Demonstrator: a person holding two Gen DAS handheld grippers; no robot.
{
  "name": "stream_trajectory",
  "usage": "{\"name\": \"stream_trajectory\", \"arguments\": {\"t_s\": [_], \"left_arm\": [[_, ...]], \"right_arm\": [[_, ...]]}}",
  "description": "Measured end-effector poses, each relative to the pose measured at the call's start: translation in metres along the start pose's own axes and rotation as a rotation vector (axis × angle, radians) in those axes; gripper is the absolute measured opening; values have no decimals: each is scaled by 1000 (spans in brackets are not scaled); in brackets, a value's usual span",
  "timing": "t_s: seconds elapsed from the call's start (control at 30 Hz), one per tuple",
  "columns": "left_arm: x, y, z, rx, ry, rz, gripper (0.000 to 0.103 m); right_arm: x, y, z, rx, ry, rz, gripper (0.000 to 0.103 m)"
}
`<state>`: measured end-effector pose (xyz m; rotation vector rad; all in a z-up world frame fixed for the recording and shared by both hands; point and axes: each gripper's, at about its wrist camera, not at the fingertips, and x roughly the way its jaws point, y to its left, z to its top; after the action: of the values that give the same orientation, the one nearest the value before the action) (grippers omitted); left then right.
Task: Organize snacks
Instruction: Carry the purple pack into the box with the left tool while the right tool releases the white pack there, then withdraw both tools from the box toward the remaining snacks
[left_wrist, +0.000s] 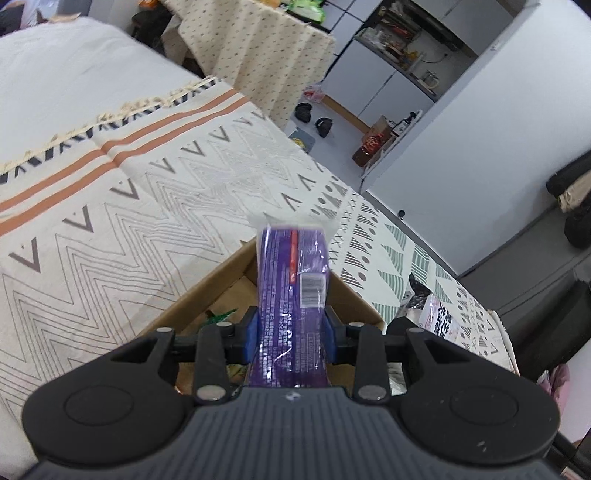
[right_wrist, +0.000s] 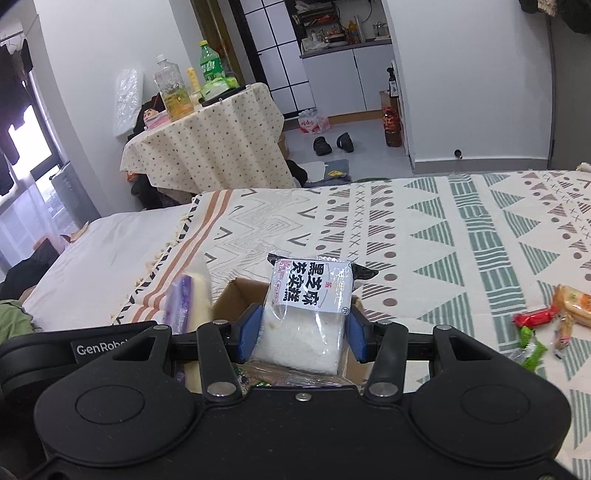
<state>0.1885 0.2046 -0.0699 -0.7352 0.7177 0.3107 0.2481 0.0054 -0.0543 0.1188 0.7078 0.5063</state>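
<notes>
Left hand-held gripper (left_wrist: 291, 332) pinches a purple plastic-wrapped snack pack (left_wrist: 291, 280); right hand-held gripper (right_wrist: 302, 332) pinches a clear white rice-cake packet (right_wrist: 306, 317) — both above the open brown cardboard box (right_wrist: 236, 291) on the bed. Lower each well inside before releasing.

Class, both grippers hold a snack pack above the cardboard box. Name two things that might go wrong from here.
1. The left gripper and right gripper sit close over one small cardboard box; they may collide.
2. The purple snack pack stands tall between the jaws and may land on the rim rather than inside.
</notes>
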Motion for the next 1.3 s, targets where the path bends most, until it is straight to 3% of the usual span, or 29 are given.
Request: {"name": "stream_trajectory", "arguments": {"t_s": [0.27, 0.37, 0.5, 0.73, 0.87, 1.3], "left_arm": [[7, 16, 6, -90, 21, -2, 43], [7, 20, 7, -104, 18, 13, 53], [4, 16, 5, -92, 14, 21, 64], [4, -3, -3, -24, 19, 29, 86], [8, -15, -10, 14, 58, 23, 90], [4, -74, -43, 167, 49, -28, 96]], "right_arm": [[16, 3, -2, 25, 36, 13, 48], [19, 1, -1, 54, 48, 37, 50], [14, -8, -1, 90, 34, 38, 65], [-5, -28, -7, 100, 21, -19, 78], [-17, -47, -11, 130, 22, -64, 92], [-59, -113, -22, 192, 6, -196, 103]]}}
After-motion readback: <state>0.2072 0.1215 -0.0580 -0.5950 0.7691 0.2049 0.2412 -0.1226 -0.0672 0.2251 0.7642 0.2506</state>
